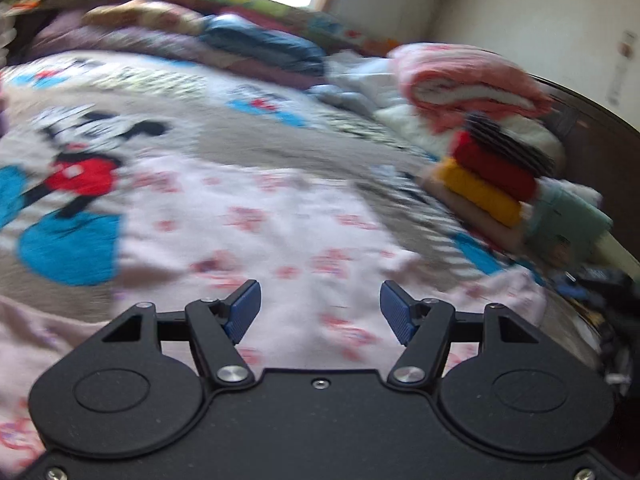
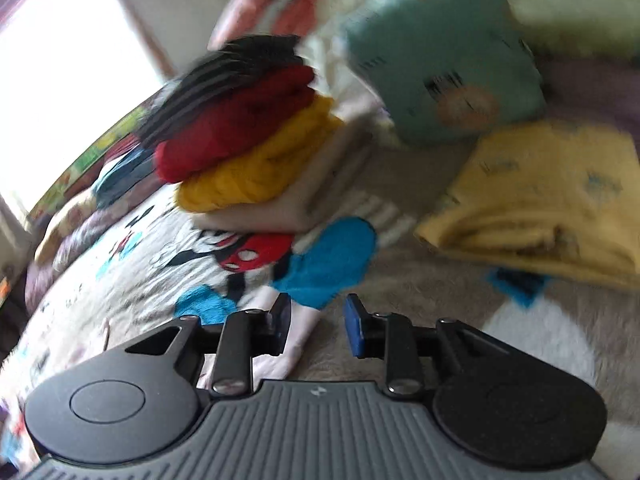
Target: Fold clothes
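Note:
A pale pink garment with red floral prints (image 1: 280, 236) lies spread flat on the cartoon-mouse bedspread (image 1: 80, 152). My left gripper (image 1: 320, 308) hovers above its near part, jaws wide open and empty. My right gripper (image 2: 318, 322) is open and empty, low over the bedspread (image 2: 160, 256); a pink edge of the garment (image 2: 296, 340) lies under its left finger. A stack of folded clothes, black striped, red, yellow and beige (image 2: 248, 148), stands ahead of it, and shows in the left wrist view (image 1: 488, 176) at the right.
A folded teal garment (image 2: 440, 68) and a folded yellow one (image 2: 552, 196) lie right of the stack. Pink and white bedding (image 1: 472, 80) is heaped at the far right, blue and purple bedding (image 1: 256, 48) along the back. Dark clutter (image 1: 600, 288) lies past the bed's right edge.

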Demonstrator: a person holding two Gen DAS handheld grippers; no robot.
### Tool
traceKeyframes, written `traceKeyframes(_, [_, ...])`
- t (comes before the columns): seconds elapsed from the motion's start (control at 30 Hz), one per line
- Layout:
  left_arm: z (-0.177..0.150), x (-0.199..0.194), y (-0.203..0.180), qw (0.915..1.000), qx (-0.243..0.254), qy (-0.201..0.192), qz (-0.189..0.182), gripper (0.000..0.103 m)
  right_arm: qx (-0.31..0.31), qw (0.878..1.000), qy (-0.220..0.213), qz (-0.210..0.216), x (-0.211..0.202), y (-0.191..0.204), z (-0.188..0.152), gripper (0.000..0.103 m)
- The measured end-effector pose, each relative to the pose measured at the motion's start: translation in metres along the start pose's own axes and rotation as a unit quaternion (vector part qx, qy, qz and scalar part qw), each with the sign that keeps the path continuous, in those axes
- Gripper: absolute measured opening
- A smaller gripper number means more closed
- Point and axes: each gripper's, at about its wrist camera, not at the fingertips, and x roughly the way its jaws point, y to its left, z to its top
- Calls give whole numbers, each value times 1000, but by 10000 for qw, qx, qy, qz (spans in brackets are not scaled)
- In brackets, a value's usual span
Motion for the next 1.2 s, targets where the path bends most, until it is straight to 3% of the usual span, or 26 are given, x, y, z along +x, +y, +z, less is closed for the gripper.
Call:
traceKeyframes(0.07, [-6,0,-25,9988,419,-50,-265,59,-437,9988,-44,229,-2,15,-2,31])
traceKeyframes(0.2, [-25,5,-75,9892,1331,-30,-620,37,-1252,9889,229,761,5,52,-17,31])
traceKeyframes(0.27, [-36,10,-97,9818,1720,66,-799,35,-1447,9836,387,1001,8,66,-28,30])
traceKeyframes(0.33, [-49,21,-112,9745,2046,360,-844,35,-1731,9786,573,957,15,76,-40,31])
traceKeyframes(0.4, [-66,37,-122,9592,2435,963,-1065,36,-2070,9729,814,627,26,80,-50,30])
traceKeyframes(0.5, [-76,26,-141,9446,3114,653,-806,35,-2377,9681,712,340,28,86,-51,29])
traceKeyframes(0.57, [-73,18,-142,9481,3009,281,-988,37,-2611,9632,625,133,25,94,-49,32])
traceKeyframes(0.63, [-73,26,-143,9520,2867,379,-1002,43,-2678,9615,577,207,18,95,-48,33])
traceKeyframes(0.7, [-78,44,-139,9518,2655,1058,-1114,47,-2797,9581,527,324,15,95,-47,33])
traceKeyframes(0.8, [-67,38,-132,9539,2434,1003,-1443,47,-2934,9496,588,937,8,108,-49,33])
traceKeyframes(0.87, [-56,28,-125,9543,2182,932,-1819,49,-3151,9357,742,1401,3,121,-54,33])
traceKeyframes(0.93, [-45,22,-112,9565,1979,856,-1964,49,-3367,9220,928,1673,1,133,-59,33])
traceKeyframes(1.0, [-32,20,-94,9655,1607,719,-1917,49,-3555,9101,1099,1823,2,145,-65,35])
traceKeyframes(1.1, [-5,14,-52,9835,758,436,-1584,49,-3021,9214,1355,2033,16,151,-55,35])
traceKeyframes(1.2, [22,7,-5,9933,-21,120,-1147,49,-2242,9360,1556,2223,37,158,-38,35])
